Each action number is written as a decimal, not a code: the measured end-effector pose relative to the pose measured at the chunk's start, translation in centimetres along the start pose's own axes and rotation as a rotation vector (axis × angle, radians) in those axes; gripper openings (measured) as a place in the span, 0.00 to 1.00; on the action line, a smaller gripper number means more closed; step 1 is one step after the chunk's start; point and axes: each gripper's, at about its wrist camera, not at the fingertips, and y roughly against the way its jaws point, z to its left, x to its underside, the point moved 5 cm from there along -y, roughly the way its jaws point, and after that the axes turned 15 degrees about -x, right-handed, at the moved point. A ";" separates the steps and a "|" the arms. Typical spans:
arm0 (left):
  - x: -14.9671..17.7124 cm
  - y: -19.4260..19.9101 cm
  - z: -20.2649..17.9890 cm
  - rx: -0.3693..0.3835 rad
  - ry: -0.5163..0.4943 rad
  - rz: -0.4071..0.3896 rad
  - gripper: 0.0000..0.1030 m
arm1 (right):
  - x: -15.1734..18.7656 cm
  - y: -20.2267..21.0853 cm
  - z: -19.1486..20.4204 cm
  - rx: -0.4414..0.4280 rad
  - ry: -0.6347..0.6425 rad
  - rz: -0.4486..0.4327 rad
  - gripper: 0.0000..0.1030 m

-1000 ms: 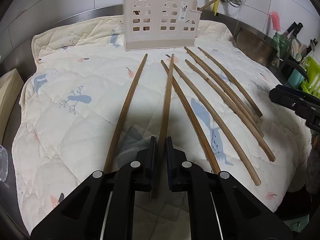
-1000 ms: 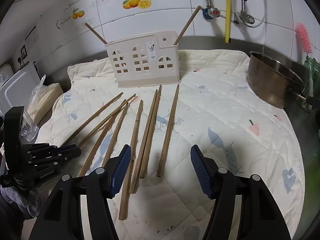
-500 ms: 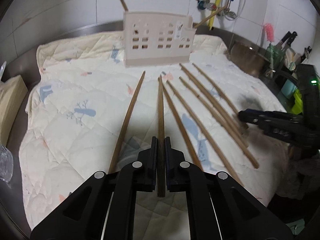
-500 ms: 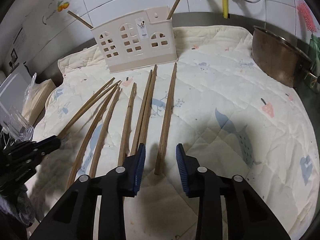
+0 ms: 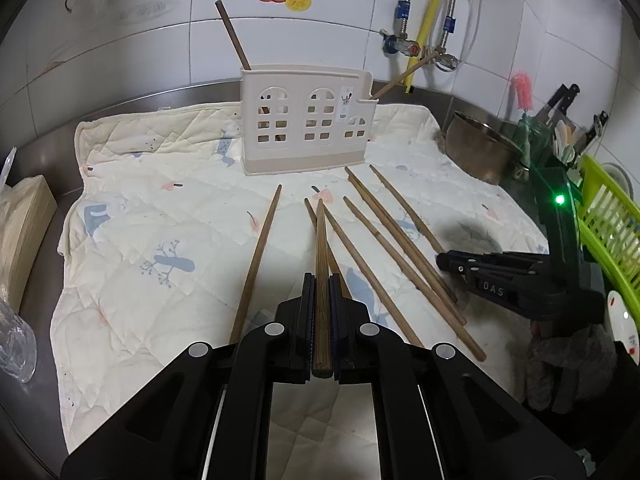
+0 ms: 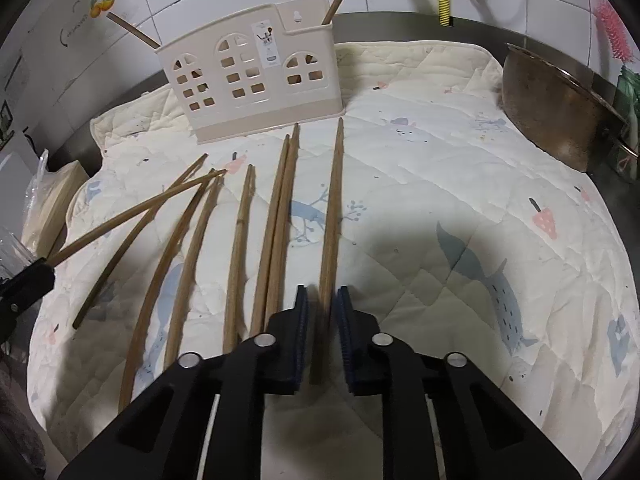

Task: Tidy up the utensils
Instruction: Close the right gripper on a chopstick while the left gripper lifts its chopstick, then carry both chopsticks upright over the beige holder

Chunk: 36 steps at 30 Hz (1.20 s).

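Here, the left gripper (image 5: 320,300) grips one chopstick (image 5: 321,248) as the right gripper (image 6: 322,320), jaws closing around the rightmost chopstick (image 6: 334,208), should clamp squarely before lifting toward the holder (image 6: 252,84).

Evenly lit from above, fairly bright, colours slightly cool. Soft dark shadow on the quilt (image 6: 400,264) ahead of the right gripper (image 6: 322,304). Mild glare on the wall tiles (image 5: 328,40). Strong fisheye bending and black vignetting at all 4 corners. Sharp mid-frame, softer toward the edges.
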 end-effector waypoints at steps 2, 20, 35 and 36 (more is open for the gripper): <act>-0.2 0.1 -0.1 0.000 -0.001 -0.004 0.06 | 0.0 0.0 0.0 0.008 0.004 0.004 0.10; -3.2 1.5 0.3 -0.001 0.008 -0.057 0.06 | -2.6 6.3 2.3 0.050 0.138 -0.161 0.07; -8.1 3.8 0.8 0.019 0.015 -0.115 0.05 | -11.4 11.6 5.1 -0.037 0.263 -0.238 0.07; -8.5 3.9 0.8 0.020 0.015 -0.120 0.05 | -12.0 11.9 5.2 -0.045 0.268 -0.237 0.07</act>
